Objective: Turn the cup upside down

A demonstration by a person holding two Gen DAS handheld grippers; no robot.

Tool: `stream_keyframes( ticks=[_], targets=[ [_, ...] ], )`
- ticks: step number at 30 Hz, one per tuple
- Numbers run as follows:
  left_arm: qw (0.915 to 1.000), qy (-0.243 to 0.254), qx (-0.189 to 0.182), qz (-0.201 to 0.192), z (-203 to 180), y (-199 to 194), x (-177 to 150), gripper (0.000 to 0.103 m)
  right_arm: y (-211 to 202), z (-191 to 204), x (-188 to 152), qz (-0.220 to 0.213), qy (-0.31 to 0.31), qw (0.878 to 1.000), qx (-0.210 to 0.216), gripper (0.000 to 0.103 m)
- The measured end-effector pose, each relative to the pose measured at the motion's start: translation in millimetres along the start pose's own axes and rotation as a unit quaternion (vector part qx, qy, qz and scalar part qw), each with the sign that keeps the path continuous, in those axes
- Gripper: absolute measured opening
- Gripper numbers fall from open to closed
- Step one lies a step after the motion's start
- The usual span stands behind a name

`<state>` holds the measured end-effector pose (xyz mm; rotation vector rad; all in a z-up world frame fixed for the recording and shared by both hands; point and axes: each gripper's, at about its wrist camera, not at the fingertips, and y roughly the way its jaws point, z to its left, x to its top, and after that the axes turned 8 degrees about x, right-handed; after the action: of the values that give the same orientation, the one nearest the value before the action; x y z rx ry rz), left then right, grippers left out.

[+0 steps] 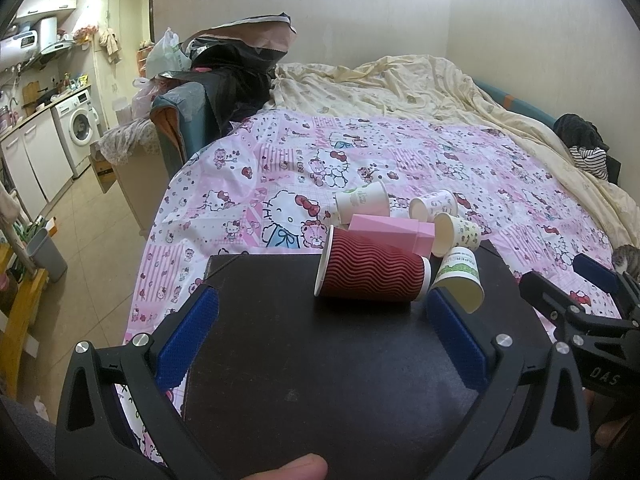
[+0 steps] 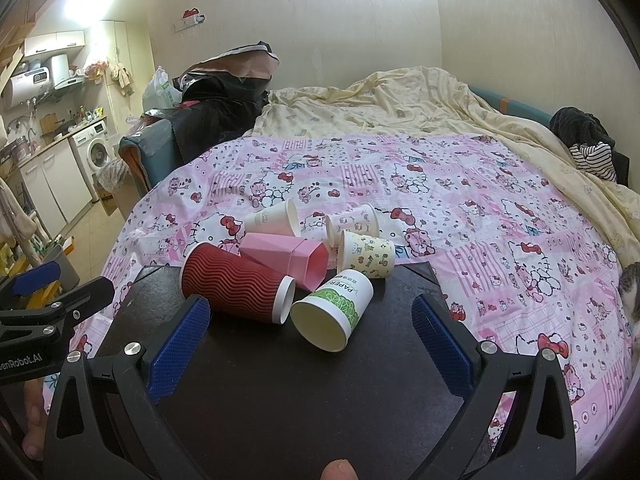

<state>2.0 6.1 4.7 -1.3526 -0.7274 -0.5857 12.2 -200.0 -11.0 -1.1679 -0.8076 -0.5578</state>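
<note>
Several cups lie on their sides at the far edge of a dark board (image 1: 304,360) (image 2: 280,392) on the bed. A red ribbed cup (image 1: 372,274) (image 2: 236,284) lies beside a white cup with a green print (image 1: 460,280) (image 2: 334,310). A pink faceted cup (image 1: 394,232) (image 2: 286,256) and three small white cups (image 1: 362,200) (image 2: 366,254) lie behind them. My left gripper (image 1: 320,312) is open and empty, just short of the red cup. My right gripper (image 2: 310,316) is open and empty around the near end of the green-print cup.
The bed has a pink cartoon-print sheet (image 1: 400,152) (image 2: 440,200) and a cream quilt (image 1: 400,84) behind. A cat (image 2: 632,292) sits at the right edge. A kitchen with a washing machine (image 1: 78,124) is at the left. Bags (image 1: 236,64) are piled at the bed's far left.
</note>
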Motion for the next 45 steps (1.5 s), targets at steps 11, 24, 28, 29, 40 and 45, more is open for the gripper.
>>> stream_keyframes(
  ticks=[11,24,28,29,40,45],
  targets=[
    [1.0,-0.002,0.002,0.001,2.8,-4.9,2.3,0.103,0.4,0.3,-0.2,0.0,-0.001,1.0,0.0,0.103],
    [0.9972,-0.043,0.018,0.059,25.0,22.0,4.2,0.103,21.3,-63.9,21.0,0.069,0.151,0.982,0.088,0.103],
    [0.9947,-0.061,0.025,0.078,32.1,31.1,3.6,0.103,67.0,-111.7,23.6,0.141,0.261,0.946,0.134,0.099],
    [0.9945,-0.062,0.025,0.081,31.7,32.1,3.6,0.103,78.3,-119.0,21.9,0.155,0.279,0.937,0.143,0.097],
    [0.992,-0.053,0.034,0.11,27.3,49.7,2.0,0.103,191.3,-158.4,2.1,0.279,0.366,0.874,0.158,0.07],
    [0.9913,-0.049,0.037,0.116,22.0,56.2,2.2,0.103,208.4,-162.2,-1.7,0.297,0.373,0.864,0.163,0.069]
  ],
)
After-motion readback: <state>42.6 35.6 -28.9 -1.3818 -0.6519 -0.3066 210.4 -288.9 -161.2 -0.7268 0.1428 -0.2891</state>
